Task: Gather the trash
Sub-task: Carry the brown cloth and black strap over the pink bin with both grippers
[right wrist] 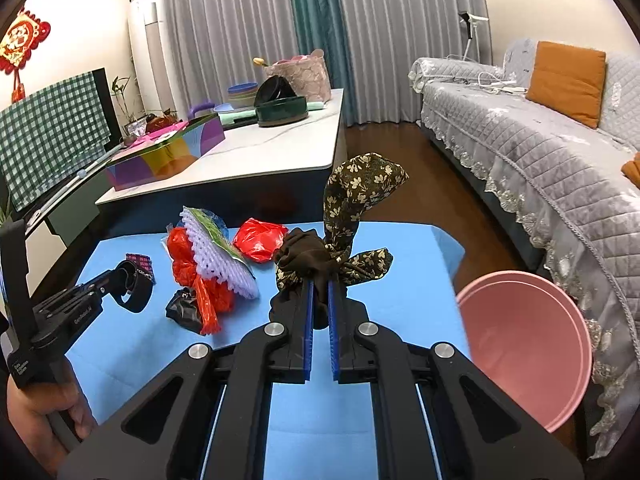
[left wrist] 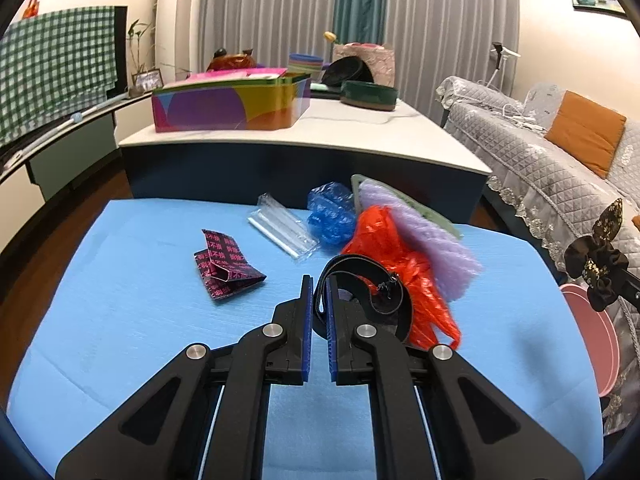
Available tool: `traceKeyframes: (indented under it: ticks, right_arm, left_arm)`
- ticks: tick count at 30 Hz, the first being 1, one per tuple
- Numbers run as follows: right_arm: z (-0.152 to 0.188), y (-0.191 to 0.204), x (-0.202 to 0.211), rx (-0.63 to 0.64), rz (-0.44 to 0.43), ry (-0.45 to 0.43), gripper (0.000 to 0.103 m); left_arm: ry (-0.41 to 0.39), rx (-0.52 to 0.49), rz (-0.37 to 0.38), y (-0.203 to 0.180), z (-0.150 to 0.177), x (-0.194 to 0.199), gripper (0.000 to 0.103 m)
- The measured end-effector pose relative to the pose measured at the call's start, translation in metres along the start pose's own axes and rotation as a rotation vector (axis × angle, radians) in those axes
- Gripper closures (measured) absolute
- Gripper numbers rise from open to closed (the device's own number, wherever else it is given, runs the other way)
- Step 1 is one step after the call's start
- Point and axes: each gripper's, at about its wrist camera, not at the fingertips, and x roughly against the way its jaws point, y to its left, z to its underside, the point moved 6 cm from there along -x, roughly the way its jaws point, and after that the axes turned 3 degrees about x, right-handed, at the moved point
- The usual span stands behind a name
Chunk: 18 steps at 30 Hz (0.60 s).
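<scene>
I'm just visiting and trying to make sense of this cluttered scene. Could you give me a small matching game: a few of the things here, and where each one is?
Things:
1. black strap
2. floral hair scrunchie
3. pink basin
4. clear plastic wrapper

Places:
A. lying on the blue mat
B. clamped in the left gripper
C. beside the mat, near the sofa
D. clamped in the right gripper

Pairs: 1-B, 2-D, 3-C, 4-A
</scene>
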Motion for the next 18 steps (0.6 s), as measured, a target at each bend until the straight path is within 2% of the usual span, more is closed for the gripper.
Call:
traceKeyframes:
  ticks: [12,18]
  right_arm:
    - [-0.002,-0.012,0.051,-0.003,0.023,-0.059,0.096]
    - [0.000,-0.017,0.062,0.001,0.044,-0.074,0.096]
  left_arm:
    - [-0.048,-0.047,0.055,-0.016,0.001,0.032,0.097]
    - [-0.060,-0.061,0.072,-0.024,0.001,0.039,0.097]
